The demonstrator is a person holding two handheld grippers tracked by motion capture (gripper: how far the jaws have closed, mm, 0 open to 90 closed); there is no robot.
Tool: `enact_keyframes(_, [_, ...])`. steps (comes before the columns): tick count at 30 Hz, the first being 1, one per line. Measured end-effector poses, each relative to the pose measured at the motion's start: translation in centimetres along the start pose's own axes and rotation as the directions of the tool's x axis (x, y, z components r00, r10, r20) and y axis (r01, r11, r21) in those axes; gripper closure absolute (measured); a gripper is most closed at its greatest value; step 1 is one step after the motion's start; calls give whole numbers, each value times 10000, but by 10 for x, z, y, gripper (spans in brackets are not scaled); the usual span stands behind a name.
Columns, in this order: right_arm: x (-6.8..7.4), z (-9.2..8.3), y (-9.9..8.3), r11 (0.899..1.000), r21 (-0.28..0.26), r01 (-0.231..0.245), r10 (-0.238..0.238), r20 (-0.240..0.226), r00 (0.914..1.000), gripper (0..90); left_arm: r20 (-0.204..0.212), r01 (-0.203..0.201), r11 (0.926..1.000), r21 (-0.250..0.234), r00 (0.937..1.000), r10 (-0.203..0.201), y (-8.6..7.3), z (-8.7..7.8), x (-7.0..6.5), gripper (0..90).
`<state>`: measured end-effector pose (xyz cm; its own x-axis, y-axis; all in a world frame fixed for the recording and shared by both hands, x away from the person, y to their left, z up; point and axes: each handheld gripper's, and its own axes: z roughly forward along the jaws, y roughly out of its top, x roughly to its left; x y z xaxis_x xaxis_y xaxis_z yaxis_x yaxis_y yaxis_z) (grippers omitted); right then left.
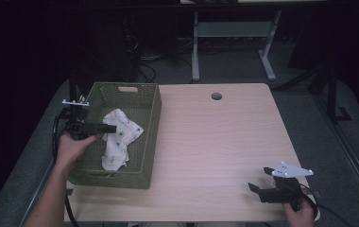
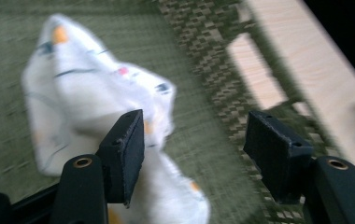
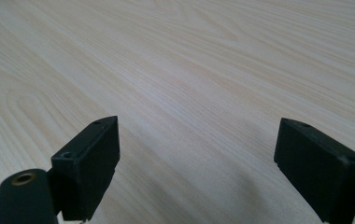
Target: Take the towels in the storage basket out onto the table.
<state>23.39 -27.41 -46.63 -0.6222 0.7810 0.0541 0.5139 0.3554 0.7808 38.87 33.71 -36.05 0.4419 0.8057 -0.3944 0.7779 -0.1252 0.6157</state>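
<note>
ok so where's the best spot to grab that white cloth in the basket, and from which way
Probably the raised, bunched fold near the middle of the white cloth, coming from above. It lies crumpled on the floor of the green basket, whose walls block a sideways approach. The left gripper hovers over it with jaws open and could pinch that ridge.

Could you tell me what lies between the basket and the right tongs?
Only bare table in the high view: nothing sits between the basket and the right tongs, which stand open over plain wood in the right gripper view.

Dim surroundings, blurred left gripper view
</note>
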Motion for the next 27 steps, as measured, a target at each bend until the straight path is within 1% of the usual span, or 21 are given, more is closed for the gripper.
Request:
enact_keyframes(1, [0,0,0,10000,4,-5,5,-13,10000,140,-61,150,9999,16,9999,-150,-1,2,1,368])
enact_keyframes(2, [0,0,0,10000,15,40,-40,-6,10000,140,-294,247,9997,90,9993,-244,-1,3,2,364])
enact_keyframes(3, [0,0,0,10000,22,37,-37,-10,10000,140,-565,309,9994,186,9980,-298,-1,5,3,367])
enact_keyframes(4, [1,0,1,10000,4,21,-21,-9,10000,140,-650,336,9989,334,9974,-314,-1,7,3,365])
enact_keyframes(6, [1,0,1,10000,1,68,-68,2,10000,140,-902,433,9982,411,9951,-394,-2,10,4,367])
enact_keyframes(8, [1,0,1,9999,-9,115,-115,6,9999,140,-958,472,9975,517,9945,-421,-2,12,4,376])
enact_keyframes(9, [1,0,1,9999,4,128,-128,2,9999,140,-1047,496,9972,560,9935,-435,-1,14,3,397])
enact_keyframes(10, [2,0,1,9999,14,116,-116,-1,9999,140,-1154,515,9963,687,9924,-433,0,15,3,429])
enact_keyframes(11, [2,0,1,9999,8,114,-114,-5,9999,140,-1169,553,9949,840,9921,-453,0,17,2,443])
enact_keyframes(12, [2,-1,1,9999,-9,138,-138,3,9999,140,-1302,610,9938,934,9903,-485,1,19,2,451])
enact_keyframes(13, [2,-1,1,9999,-18,125,-125,1,9999,140,-1431,566,9933,1009,9888,-418,1,20,2,464])
enact_keyframes(14, [2,-1,1,9999,-19,116,-116,6,9999,140,-1494,639,9924,1051,9876,-478,2,21,2,466])
enact_keyframes(16, [1,-2,1,9999,-33,133,-133,31,9999,140,-1585,793,9920,985,9854,-630,2,22,2,467])
enact_keyframes(17, [1,-2,0,9999,-56,131,-131,35,9999,140,-1693,772,9912,1077,9838,-583,2,24,2,479])
enact_keyframes(19, [1,-3,1,9999,-87,134,-133,59,9999,140,-1939,855,9897,1145,9790,-621,2,26,1,500])
enact_keyframes(21, [1,-4,1,9998,-137,119,-118,70,9999,140,-1988,840,9886,1250,9783,-580,3,29,1,536])
enact_keyframes(23, [0,-4,0,9999,-124,101,-100,71,9999,140,-2122,850,9872,1351,9757,-550,3,30,0,587])
enact_keyframes(24, [0,-4,0,9999,-111,101,-100,62,9999,140,-2098,847,9857,1454,9763,-529,3,31,0,595])
enact_keyframes(25, [0,-5,0,9999,-90,135,-135,31,9999,140,-1988,814,9856,1481,9787,-509,3,32,1,597])
enact_keyframes(27, [0,-6,0,9999,-14,157,-157,48,9999,140,-1977,850,9852,1490,9787,-546,2,32,2,639])
